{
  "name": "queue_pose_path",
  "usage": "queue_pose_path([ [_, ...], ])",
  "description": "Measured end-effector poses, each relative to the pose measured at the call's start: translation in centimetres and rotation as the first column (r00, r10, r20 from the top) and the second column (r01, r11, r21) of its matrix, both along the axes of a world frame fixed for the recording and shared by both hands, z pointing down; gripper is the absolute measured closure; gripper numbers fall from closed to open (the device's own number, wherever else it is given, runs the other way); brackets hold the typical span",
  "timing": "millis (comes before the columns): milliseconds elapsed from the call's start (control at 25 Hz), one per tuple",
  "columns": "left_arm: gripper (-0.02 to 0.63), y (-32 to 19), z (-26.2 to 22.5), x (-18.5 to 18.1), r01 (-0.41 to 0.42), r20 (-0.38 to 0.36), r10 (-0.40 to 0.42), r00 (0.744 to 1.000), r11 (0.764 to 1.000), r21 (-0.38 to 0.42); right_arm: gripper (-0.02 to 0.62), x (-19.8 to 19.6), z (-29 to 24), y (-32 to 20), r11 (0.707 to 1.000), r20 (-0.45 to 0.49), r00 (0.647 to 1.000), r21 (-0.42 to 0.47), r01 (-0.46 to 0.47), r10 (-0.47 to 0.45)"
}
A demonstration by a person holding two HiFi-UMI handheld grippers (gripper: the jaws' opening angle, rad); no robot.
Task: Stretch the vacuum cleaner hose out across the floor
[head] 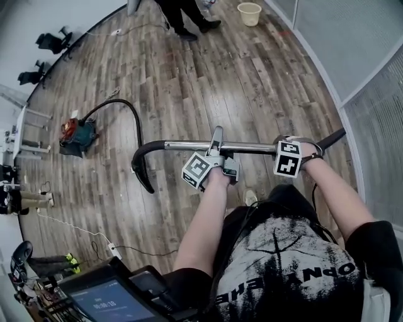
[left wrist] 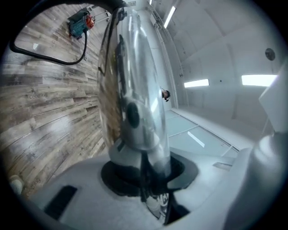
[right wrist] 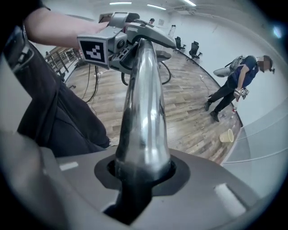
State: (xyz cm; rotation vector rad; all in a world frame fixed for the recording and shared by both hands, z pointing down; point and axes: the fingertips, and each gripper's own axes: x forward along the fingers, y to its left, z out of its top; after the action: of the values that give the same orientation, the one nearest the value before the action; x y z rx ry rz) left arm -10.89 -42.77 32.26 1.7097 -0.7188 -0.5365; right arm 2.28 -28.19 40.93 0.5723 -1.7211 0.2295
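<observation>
In the head view a chrome vacuum wand [head: 189, 146] hangs level above the wood floor, in front of the person's waist. My left gripper [head: 217, 147] is shut on its middle. My right gripper [head: 303, 148] is shut on it nearer the black right end [head: 332, 139]. The wand's left end bends into a black curved handle [head: 141, 165]. From there a black hose [head: 129, 107] arcs over the floor to the small red and teal vacuum cleaner [head: 78, 135]. In the left gripper view the wand [left wrist: 135, 90] rises out of the jaws, with the vacuum cleaner [left wrist: 80, 22] far off. The right gripper view looks along the wand [right wrist: 143, 117] to the left gripper [right wrist: 120, 42].
A person [head: 186, 17] stands at the far end of the floor beside a pale bucket [head: 250, 12]. Office chairs [head: 51, 41] and a rack [head: 22, 135] line the left wall. A white cable with a power strip [head: 112, 248] lies near a screen [head: 104, 302]. Glass partitions [head: 371, 113] run along the right.
</observation>
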Motion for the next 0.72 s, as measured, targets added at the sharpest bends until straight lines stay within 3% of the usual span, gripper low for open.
queue_pose_path([
  [160,0.489,1.6,-0.8,1.9,-0.026,-0.007,0.026,1.000,0.998,0.052,0.482,1.4,-0.1,2.0,0.994,0.080,0.997,-0.108,0.029,-0.020],
  [360,0.502,4.1,-1.0,5.0,0.013,-0.031,-0.012,0.999,0.999,0.039,0.481,4.3,0.1,5.2,0.987,0.126,0.992,-0.156,0.024,-0.004],
  [560,0.522,8.9,-0.8,9.5,0.041,-0.057,-0.041,0.998,0.999,0.004,0.480,9.1,0.1,10.2,0.993,0.100,0.995,-0.116,0.006,0.005],
  [720,0.538,13.2,-0.6,12.7,0.071,-0.080,-0.071,0.994,0.997,-0.013,0.480,13.3,-0.1,13.5,1.000,0.012,1.000,0.008,0.011,-0.011],
])
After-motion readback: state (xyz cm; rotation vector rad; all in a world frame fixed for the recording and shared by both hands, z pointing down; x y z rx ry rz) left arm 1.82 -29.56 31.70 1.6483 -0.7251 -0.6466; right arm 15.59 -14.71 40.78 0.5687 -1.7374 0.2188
